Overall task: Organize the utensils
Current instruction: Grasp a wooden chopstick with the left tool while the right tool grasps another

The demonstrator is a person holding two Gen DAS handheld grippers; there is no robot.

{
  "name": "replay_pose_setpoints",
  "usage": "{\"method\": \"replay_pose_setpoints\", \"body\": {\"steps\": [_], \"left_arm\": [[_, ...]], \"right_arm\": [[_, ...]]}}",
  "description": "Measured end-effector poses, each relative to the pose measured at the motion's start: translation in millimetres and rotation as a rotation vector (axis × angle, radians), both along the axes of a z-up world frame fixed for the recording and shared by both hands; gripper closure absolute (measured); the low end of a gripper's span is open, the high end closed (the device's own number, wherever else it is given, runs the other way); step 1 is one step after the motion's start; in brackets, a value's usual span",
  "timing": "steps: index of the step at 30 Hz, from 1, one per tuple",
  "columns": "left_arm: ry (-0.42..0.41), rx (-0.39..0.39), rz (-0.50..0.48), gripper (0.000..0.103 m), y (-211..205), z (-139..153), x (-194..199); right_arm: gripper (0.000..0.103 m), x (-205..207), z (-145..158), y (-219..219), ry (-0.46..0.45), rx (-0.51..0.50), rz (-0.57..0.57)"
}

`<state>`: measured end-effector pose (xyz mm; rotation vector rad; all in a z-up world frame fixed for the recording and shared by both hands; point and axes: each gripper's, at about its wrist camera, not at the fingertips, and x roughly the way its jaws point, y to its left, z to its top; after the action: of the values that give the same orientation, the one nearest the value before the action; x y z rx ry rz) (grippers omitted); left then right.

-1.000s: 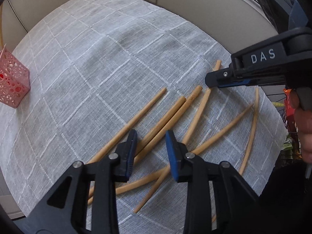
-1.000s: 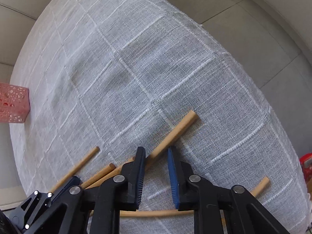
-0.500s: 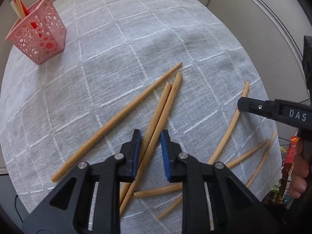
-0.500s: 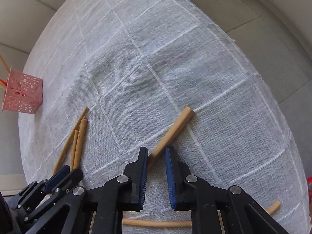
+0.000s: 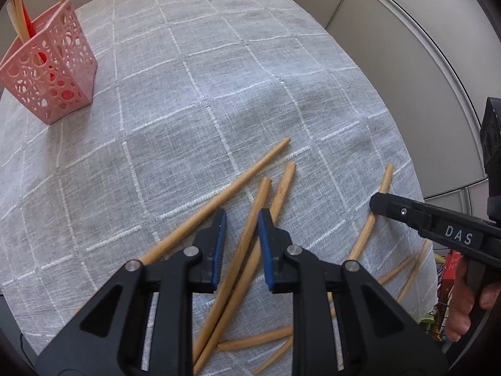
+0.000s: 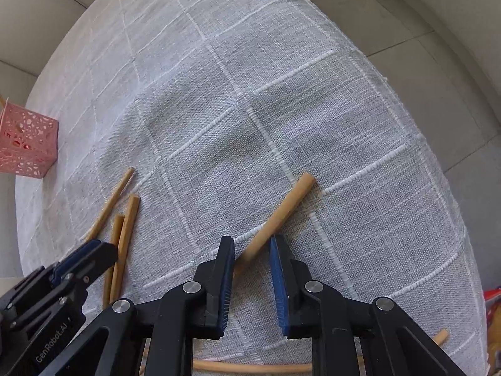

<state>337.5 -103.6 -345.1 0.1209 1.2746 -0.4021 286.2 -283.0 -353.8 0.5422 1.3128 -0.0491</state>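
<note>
Readable text first: "DAS" in white on the side of the right gripper point(image 5: 380, 203), seen at the right edge of the left wrist view; "GenRobot.AI" on the left gripper point(image 6: 94, 255) body, lower left of the right wrist view.

Materials: both tools are black plastic with ribbed blue pads point(image 5: 219, 247). The table point(image 5: 219, 94) is round, under a grey woven cloth with a white grid. A pink perforated plastic holder point(image 5: 50, 72) stands upper left in the left view, sticks poking out of it.

Utensils are round, light wooden chopsticks point(image 5: 247, 235), scattered loose on the cloth in the lower half of both views.

Left gripper point(image 5: 239, 228): jaws part-open, straddling a pair of chopsticks that run up between the pads; pads not touching them. A third long chopstick point(image 5: 231, 185) passes just left of the left pad.

Right gripper point(image 6: 252, 249): jaws opening, not gripping. One thick chopstick point(image 6: 281, 210) lies diagonally, its lower end between the pads, its upper end at centre right. A hand point(image 5: 466, 307) shows on its grip, lower right.
</note>
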Motion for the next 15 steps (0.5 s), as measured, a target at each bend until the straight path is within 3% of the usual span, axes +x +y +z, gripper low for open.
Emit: {"method": "replay_pose_setpoints", "body": {"steps": [7,10,12,15], "left_arm": [[-0.098,0.144,-0.061,0.081,-45.5,-7.5,3.5],[-0.090,0.156,-0.033,0.082,-50.9,-8.5,9.6],[-0.093,0.157,-0.030,0.091,-56.0,-8.5,7.5],[-0.105,0.158,-0.024,0.092,-59.9,-5.5,2.4]], "right_arm": [[0.080,4.8,1.5,4.9,-0.004,-0.033,-0.009],[0.078,9.6,3.3,10.6,-0.006,-0.084,-0.007],[0.075,12.6,3.9,13.9,-0.002,-0.101,-0.019],[0.076,15.7,4.1,17.8,0.014,-0.126,-0.043]]}}
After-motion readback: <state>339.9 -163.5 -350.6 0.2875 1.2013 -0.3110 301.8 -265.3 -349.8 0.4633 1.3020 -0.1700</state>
